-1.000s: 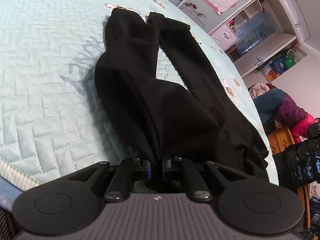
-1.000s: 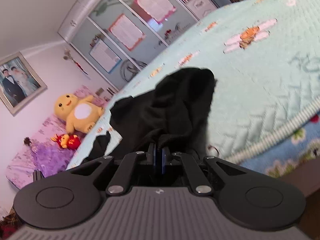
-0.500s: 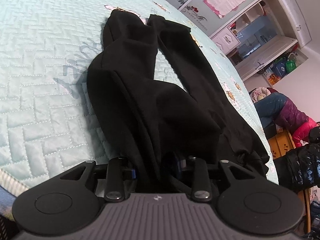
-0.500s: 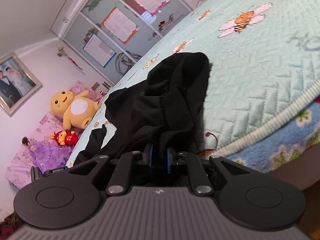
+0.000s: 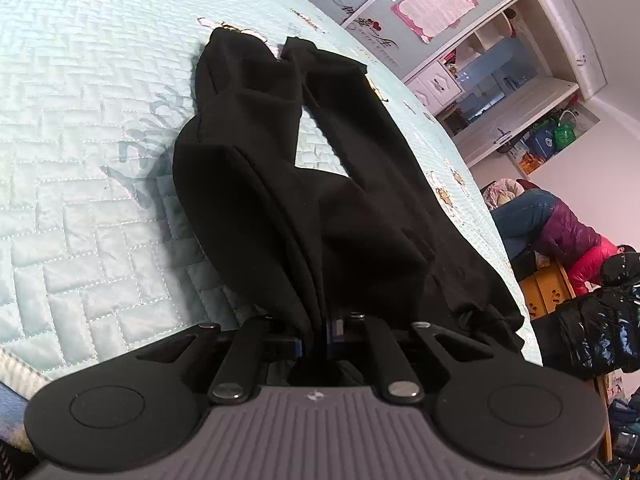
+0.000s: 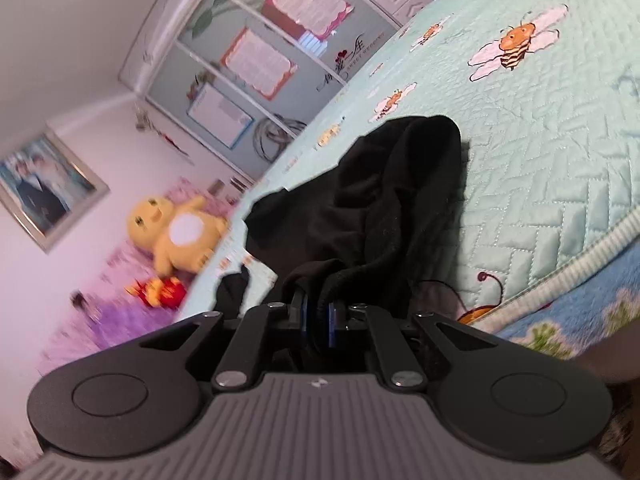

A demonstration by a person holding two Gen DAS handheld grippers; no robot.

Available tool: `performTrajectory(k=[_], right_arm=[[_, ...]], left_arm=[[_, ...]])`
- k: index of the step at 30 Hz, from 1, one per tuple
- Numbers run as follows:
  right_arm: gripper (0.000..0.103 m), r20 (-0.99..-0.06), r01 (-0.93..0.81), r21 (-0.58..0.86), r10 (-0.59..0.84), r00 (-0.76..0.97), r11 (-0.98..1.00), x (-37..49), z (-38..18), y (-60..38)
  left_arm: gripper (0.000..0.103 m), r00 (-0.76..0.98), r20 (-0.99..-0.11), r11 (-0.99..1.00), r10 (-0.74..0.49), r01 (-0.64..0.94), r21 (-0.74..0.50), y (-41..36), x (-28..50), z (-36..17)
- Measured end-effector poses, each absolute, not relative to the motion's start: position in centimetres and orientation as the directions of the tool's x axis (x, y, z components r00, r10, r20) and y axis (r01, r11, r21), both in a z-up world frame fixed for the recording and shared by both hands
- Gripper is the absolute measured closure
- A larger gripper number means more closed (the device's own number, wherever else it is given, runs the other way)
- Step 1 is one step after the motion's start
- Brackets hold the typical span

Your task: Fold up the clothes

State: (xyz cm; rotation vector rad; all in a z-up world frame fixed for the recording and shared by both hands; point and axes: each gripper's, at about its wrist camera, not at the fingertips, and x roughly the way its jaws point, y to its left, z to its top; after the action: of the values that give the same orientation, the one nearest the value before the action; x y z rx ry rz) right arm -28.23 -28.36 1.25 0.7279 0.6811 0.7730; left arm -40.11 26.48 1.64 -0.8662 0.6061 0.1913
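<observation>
Black trousers (image 5: pixel 320 200) lie lengthwise on the mint quilted bedspread (image 5: pixel 80 160), the two legs stretching away toward the far end. My left gripper (image 5: pixel 324 326) is at the near end, its jaws closing down tight on a bunched fold of the cloth. In the right wrist view the same trousers (image 6: pixel 380 208) rise in a crumpled heap just ahead. My right gripper (image 6: pixel 318 320) has its jaws closing with black fabric pinched between the blue pads. The fingertips of both grippers are partly buried in cloth.
The bed's piped edge (image 6: pixel 560 276) runs close by on the right. A yellow plush toy (image 6: pixel 176 232) sits at the far side. A person in a purple and pink jacket (image 5: pixel 560 232) sits beside the bed, near a shiny black jacket (image 5: pixel 600 328). Wall cabinets (image 5: pixel 500 80) stand behind.
Both grippers spread their jaws half a second ago and have closed again on the black cloth. The right view has rolled slightly; the trousers lie about as before.
</observation>
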Motion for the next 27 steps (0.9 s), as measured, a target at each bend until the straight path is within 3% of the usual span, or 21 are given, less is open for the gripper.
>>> performTrajectory(k=[1,3,5,9,13,19,27], right_arm=[[0.095,-0.252,-0.364,0.793,0.807,0.534,0.488,-28.3,1.4,-28.5],[0.095,-0.215,-0.365,0.818,0.825,0.522,0.444,-28.5,1.9,-28.4],[0.096,-0.177,-0.372,0.837,0.842,0.509,0.401,-28.6,2.4,-28.0],[0.096,-0.122,-0.403,0.847,0.864,0.488,0.348,-29.0,4.2,-26.8],[0.096,-0.036,-0.463,0.845,0.892,0.451,0.269,-29.8,6.8,-25.8],[0.096,0.083,-0.574,0.800,0.915,0.394,0.174,-30.9,12.2,-24.6],[0.096,0.351,-0.721,0.692,0.893,0.283,-0.044,-32.5,21.0,-25.3]], left_arm=[[0.095,0.814,-0.575,0.632,-0.084,-0.403,-0.662,26.6,-40.0,1.4],[0.079,0.811,-0.578,0.597,-0.096,-0.418,-0.685,27.2,-39.6,0.5],[0.079,0.811,-0.575,0.568,-0.109,-0.424,-0.705,27.7,-39.2,-0.1],[0.097,0.849,-0.515,0.589,-0.119,-0.358,-0.725,28.2,-39.4,1.6],[0.099,0.943,-0.324,0.535,-0.080,-0.233,-0.812,30.1,-42.3,5.2],[0.100,0.997,-0.079,0.526,0.025,-0.080,-0.847,32.3,-48.2,12.9],[0.100,0.956,0.281,0.676,0.087,0.150,-0.721,29.7,-55.5,26.5]])
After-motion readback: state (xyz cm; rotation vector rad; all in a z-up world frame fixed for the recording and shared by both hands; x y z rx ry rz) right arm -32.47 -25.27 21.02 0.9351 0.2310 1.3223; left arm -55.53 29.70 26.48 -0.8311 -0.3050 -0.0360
